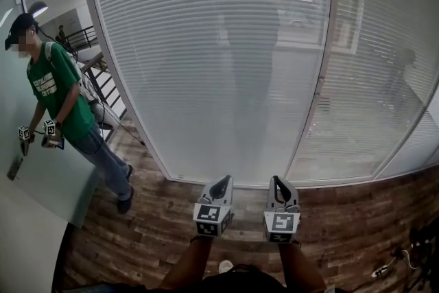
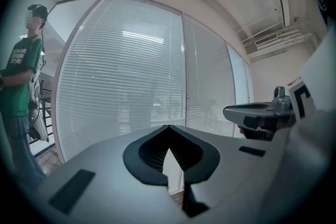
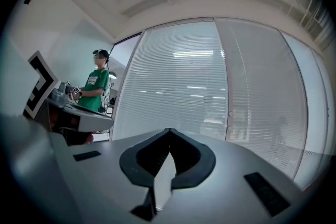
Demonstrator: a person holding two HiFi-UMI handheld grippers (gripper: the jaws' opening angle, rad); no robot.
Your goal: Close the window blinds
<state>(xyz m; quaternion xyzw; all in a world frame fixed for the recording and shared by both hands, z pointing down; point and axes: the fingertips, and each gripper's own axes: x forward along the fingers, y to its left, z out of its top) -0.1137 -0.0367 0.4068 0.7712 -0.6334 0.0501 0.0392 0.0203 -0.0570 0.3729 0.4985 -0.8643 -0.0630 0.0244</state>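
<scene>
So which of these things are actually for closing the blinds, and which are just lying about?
For the job: the blinds, the left gripper, the right gripper, both shut and empty.
Just about: the person in a green shirt, the cable on the floor.

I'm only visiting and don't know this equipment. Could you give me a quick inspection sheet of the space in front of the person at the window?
Surface: wood-plank floor; no table in view.
Job's things: window blinds hang full length across the glass wall; dim shapes show through the slats.
Clutter: nothing seen.
Grippers: left gripper and right gripper are side by side, pointing at the blinds and apart from them; both have jaws together with nothing between.
Cables: a cable lies on the floor at lower right.
Surroundings: a person in a green shirt stands at the left holding similar grippers; a stair railing is beyond.
</scene>
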